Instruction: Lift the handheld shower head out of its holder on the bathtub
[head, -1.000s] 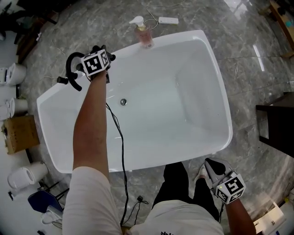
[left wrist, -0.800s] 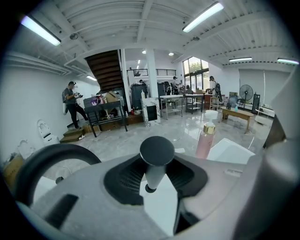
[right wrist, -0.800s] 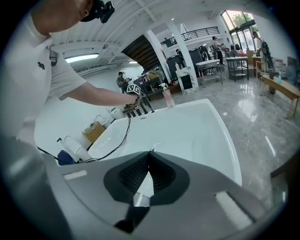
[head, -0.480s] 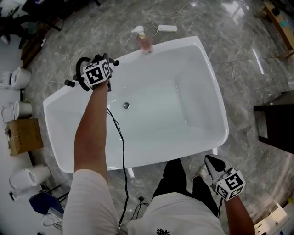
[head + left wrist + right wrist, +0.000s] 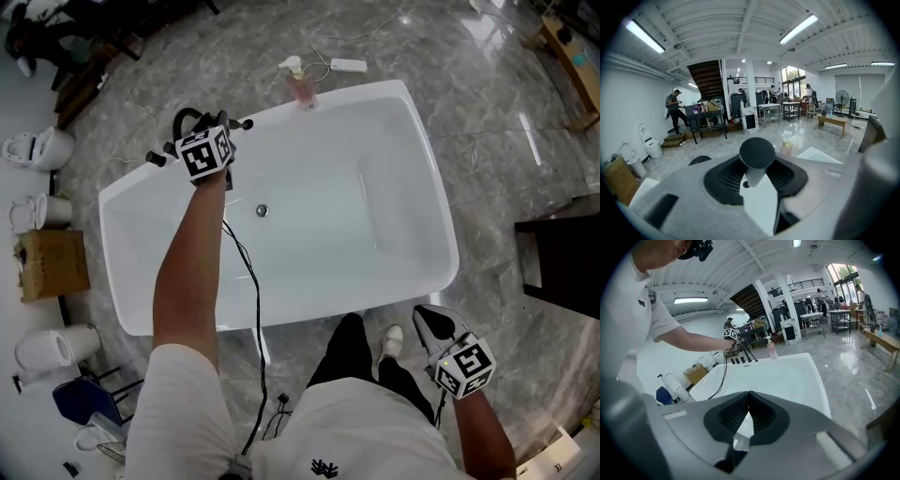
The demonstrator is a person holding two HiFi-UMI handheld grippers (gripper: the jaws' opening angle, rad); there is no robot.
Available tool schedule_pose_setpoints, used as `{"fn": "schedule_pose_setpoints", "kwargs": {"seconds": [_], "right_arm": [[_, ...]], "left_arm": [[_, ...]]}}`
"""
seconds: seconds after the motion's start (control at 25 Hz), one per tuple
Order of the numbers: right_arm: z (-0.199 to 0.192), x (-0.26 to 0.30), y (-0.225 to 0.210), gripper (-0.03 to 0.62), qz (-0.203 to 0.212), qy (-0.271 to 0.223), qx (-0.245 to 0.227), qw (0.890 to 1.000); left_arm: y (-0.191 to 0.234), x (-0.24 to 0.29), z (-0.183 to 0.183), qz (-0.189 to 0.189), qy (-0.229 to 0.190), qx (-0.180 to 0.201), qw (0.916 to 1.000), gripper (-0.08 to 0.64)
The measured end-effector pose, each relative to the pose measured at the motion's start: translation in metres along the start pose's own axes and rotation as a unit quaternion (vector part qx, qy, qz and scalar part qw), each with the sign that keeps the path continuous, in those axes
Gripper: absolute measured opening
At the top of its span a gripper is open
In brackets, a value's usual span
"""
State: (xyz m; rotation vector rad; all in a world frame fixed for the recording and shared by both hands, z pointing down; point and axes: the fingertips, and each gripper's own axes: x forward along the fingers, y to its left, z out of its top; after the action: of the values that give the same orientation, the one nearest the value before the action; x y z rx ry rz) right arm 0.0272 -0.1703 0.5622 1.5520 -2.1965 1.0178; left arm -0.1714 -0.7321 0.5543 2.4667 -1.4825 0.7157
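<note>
Taking the head view as our clock face, at nine o'clock on the grey marble floor (image 5: 487, 141) we see a cardboard box (image 5: 52, 265), with white toilets (image 5: 37, 147) above and below it.

At eleven o'clock our left gripper (image 5: 202, 136) reaches over the far rim of the white bathtub (image 5: 319, 239), just beside the black curved faucet (image 5: 187, 117) and its knobs. In the left gripper view the jaws stand partly closed and press from either side on the handheld shower head (image 5: 757, 152), which shows as a black round end on a pale stem, upright between them. The gripper's cube hides the holder from above, so we cannot tell whether the shower head is clear of it. A black cable (image 5: 251, 281) runs back along our left arm and hangs over the tub's near rim. The drain (image 5: 262, 210) sits in the tub floor at six o'clock from the gripper.

At twelve o'clock a pink pump bottle (image 5: 300, 86) stands on the tub's far rim. A white power strip (image 5: 347, 66) lies on the floor just beyond it.

At three o'clock a dark cabinet (image 5: 562, 253) stands well apart from the tub.

At five o'clock our right gripper (image 5: 423, 315) hangs outside the tub, near our legs. Its jaw tips are together with nothing between them.
</note>
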Motion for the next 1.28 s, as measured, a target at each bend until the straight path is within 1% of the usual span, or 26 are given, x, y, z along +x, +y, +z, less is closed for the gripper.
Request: {"fn": "schedule_pose_setpoints", "kwargs": {"seconds": [0.28, 0.4, 0.52, 0.64, 0.84, 1.28], "right_arm": [[-0.005, -0.018, 0.016, 0.012, 0.022, -0.007, -0.014, 1.0], [-0.01, -0.021, 0.025, 0.012, 0.036, -0.003, -0.027, 0.999], [-0.007, -0.026, 0.033, 0.012, 0.044, -0.008, -0.037, 0.998], [-0.003, -0.032, 0.035, 0.014, 0.047, -0.016, -0.042, 0.998], [-0.002, -0.049, 0.033, 0.014, 0.054, -0.024, -0.052, 0.997], [-0.017, -0.084, 0.036, 0.012, 0.067, -0.027, -0.065, 0.995]], "left_arm": [[-0.018, -0.053, 0.013, -0.011, -0.013, 0.003, 0.9999, 0.138], [-0.026, -0.074, 0.019, -0.015, -0.015, 0.014, 0.9997, 0.138], [-0.03, -0.093, 0.025, -0.015, -0.02, 0.018, 0.9995, 0.138], [-0.038, -0.112, 0.03, -0.017, -0.026, 0.025, 0.9992, 0.138], [-0.055, -0.144, 0.035, -0.017, -0.033, 0.049, 0.9981, 0.138], [-0.087, -0.218, 0.032, -0.021, -0.043, 0.051, 0.9975, 0.138]]}}
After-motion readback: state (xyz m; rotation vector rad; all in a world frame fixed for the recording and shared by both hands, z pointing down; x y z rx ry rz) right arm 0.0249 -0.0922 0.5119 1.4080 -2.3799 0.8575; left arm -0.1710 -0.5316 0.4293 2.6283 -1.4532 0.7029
